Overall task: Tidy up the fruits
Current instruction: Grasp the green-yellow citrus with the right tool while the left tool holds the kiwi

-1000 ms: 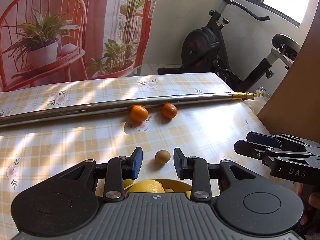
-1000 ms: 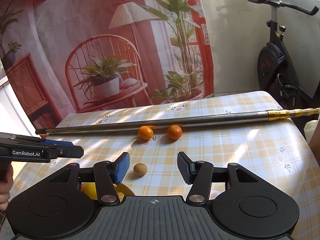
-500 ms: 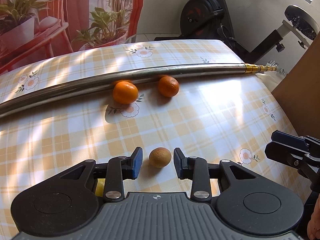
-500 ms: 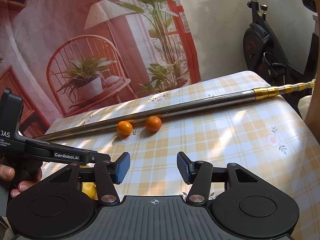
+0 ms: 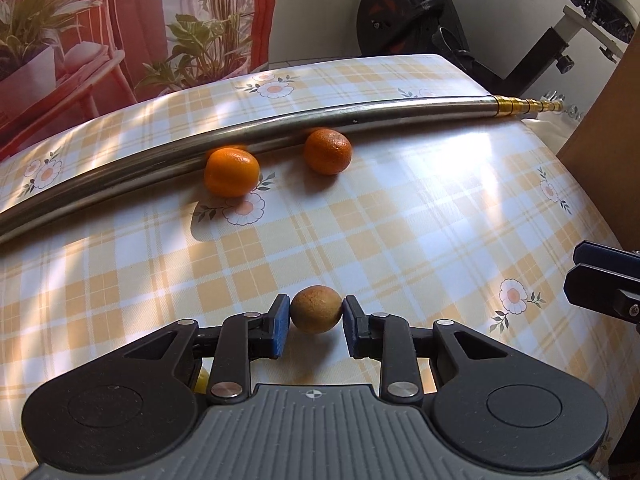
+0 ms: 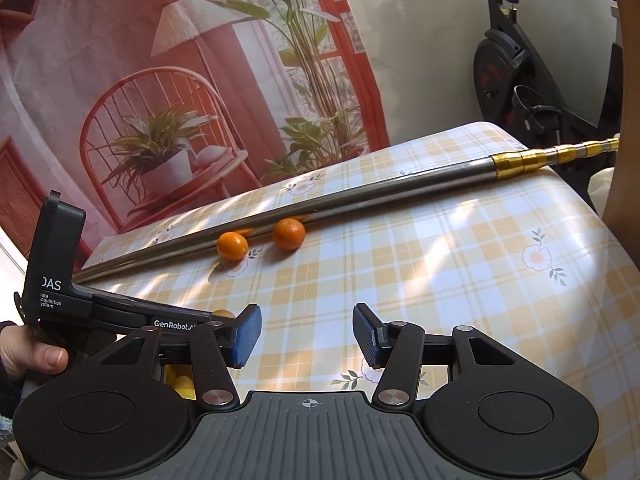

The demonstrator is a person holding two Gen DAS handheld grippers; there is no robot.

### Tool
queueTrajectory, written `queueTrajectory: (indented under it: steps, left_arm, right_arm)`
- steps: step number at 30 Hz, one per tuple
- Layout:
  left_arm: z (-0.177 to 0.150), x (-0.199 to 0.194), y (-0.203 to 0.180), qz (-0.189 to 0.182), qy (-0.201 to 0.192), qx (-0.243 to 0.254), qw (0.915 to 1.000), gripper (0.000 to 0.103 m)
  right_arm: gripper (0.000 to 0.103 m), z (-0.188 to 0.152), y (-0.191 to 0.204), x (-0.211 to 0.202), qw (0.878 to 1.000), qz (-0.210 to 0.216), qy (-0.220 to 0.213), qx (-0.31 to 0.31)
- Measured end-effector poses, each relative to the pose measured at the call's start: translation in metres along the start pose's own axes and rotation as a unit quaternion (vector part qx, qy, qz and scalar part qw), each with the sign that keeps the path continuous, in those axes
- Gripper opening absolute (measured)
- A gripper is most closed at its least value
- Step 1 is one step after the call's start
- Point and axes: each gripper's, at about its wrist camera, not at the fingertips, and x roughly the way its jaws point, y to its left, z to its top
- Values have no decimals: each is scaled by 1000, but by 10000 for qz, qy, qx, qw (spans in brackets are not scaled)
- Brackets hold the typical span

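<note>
Left wrist view: the left claw [image 5: 316,316] has just been closing, and its blue pads now sit against both sides of a small brown fruit [image 5: 316,309] that rests on the tabletop [image 5: 420,240] near its near edge. The pinch is level across the fruit's widest part, probably so the round skin does not squirt out when lifted. Two oranges [image 5: 231,172] lie further off, touching a long metal pole [image 5: 280,128] that runs across the far half of the tabletop; the pole likely acts as a stop that keeps them from rolling. A little yellow shows under the claw's left arm, too hidden to name.

Right wrist view: the right claw [image 6: 307,334] stands spread with nothing between its pads, hovering above bare checked cloth near the near edge, apparently waiting its turn. At the left, a hand [image 6: 28,350] holds the left gripper's handle. The brown fruit is barely visible behind that gripper.
</note>
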Motion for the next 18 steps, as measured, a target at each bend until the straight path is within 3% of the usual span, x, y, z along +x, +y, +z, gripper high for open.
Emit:
queueTrajectory:
  steps: [7, 18]
  left_arm:
    - [-13, -43, 1, 175, -520, 81, 9985, 30]
    - [-46, -122, 68, 693, -1026, -929, 9880, 30]
  right_arm:
    - [48, 0, 0, -8, 10000, -41, -45, 1]
    - [49, -2, 34, -1, 9994, 293, 123, -127]
